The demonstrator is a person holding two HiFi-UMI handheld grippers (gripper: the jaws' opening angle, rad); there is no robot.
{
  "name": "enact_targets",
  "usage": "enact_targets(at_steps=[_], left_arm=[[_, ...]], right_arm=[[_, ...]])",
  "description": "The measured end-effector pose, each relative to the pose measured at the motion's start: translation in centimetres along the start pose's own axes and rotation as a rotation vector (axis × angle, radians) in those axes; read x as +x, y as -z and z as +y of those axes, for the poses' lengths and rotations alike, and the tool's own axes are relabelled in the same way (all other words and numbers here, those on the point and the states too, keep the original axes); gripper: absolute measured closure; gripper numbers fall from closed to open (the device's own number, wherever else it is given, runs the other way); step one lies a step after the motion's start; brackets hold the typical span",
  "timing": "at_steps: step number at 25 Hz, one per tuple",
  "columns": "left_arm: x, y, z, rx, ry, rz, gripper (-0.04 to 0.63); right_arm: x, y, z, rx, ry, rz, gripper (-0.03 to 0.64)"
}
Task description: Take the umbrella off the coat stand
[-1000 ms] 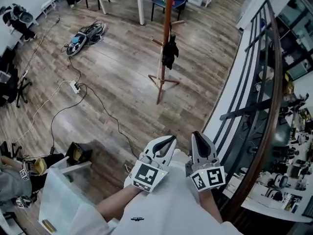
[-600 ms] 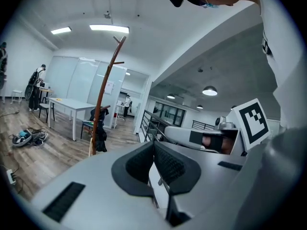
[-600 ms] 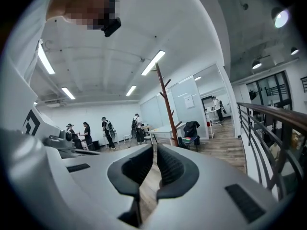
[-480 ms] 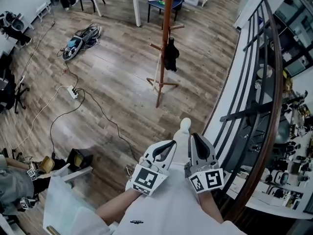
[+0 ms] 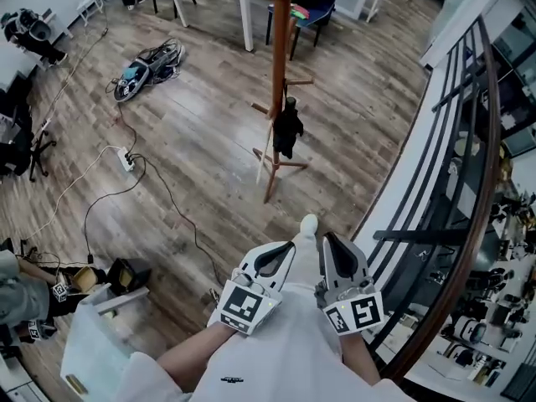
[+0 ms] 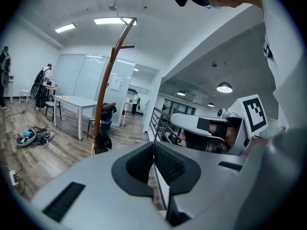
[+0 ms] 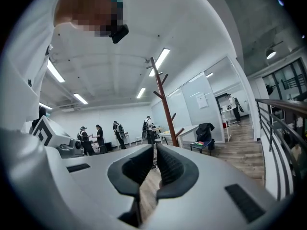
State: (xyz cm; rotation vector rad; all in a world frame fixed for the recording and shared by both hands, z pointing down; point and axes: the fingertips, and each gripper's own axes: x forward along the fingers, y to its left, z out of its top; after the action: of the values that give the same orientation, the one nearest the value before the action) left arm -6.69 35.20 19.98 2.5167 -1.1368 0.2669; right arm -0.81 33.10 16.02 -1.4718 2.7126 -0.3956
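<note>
Left gripper [image 5: 285,251] (jaws together) faces coat stand [image 5: 280,57]; cable [image 5: 172,187] left, railing [image 5: 494,157] right.

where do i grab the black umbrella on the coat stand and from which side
Probably the top of the folded black umbrella, just below where it hangs on the coat stand. It hangs roughly upright, right of the pole in the head view, so come in level from that open side, then lift. The right tool is shut; open it first.
</note>
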Motion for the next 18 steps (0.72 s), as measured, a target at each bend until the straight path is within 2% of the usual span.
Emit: enact_targets(at_steps=[10, 18], left_arm=[[17.5, -7.6, 2.4, 0.003, -0.109, -0.001, 0.574], [25.9, -9.4, 4.7, -0.026, -0.211, 0.003, 0.574]], right_arm=[[8.9, -5.6, -15.5, -0.077, -0.139, 0.032, 0.566], [13.8, -6.4, -23.5, -0.068, -0.231, 0.056, 0.566]])
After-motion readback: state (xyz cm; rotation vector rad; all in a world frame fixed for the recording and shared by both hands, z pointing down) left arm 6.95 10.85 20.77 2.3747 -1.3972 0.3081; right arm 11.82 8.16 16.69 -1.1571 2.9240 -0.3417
